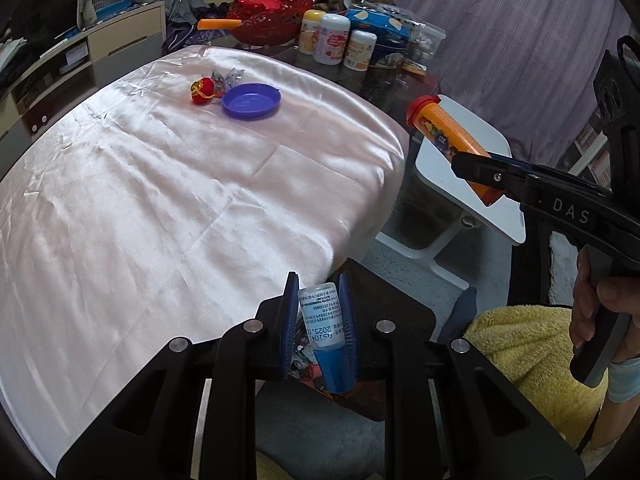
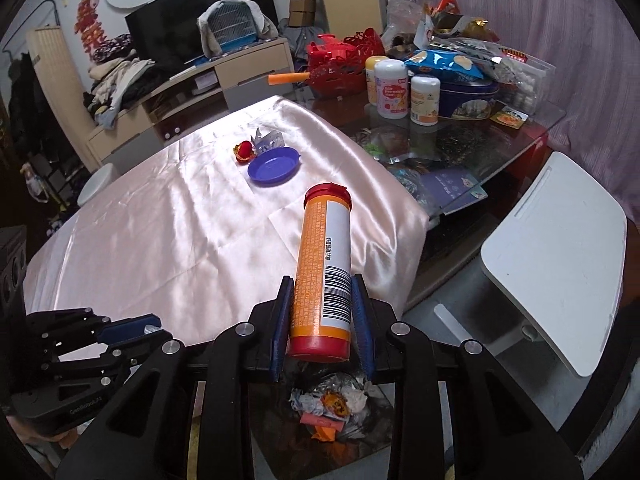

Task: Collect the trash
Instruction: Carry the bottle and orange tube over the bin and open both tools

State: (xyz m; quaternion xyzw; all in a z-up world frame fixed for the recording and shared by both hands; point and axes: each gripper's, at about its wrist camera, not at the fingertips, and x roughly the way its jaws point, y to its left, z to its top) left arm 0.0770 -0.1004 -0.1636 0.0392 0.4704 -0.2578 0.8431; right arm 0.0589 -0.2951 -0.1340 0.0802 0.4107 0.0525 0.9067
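Note:
My left gripper (image 1: 318, 320) is shut on a small white bottle with a blue cap (image 1: 324, 328), held over a dark bin (image 1: 396, 320) with trash in it. My right gripper (image 2: 322, 316) is shut on an orange tube with a red cap (image 2: 324, 268), held above the same bin, where crumpled wrappers (image 2: 332, 404) lie. The tube also shows in the left wrist view (image 1: 448, 140), out past the table's right edge. On the pink cloth farther off lie a red ornament (image 1: 202, 90), crumpled foil (image 1: 228, 76) and a purple dish (image 1: 251, 101).
The pink-clothed table (image 1: 160, 184) fills the left. A white folding stand (image 2: 560, 260) is at the right. Bottles (image 2: 390, 88), a tin, snack bags and a red basket (image 2: 340, 60) crowd the table's glass far end. A yellow towel (image 1: 528, 352) lies beside the bin.

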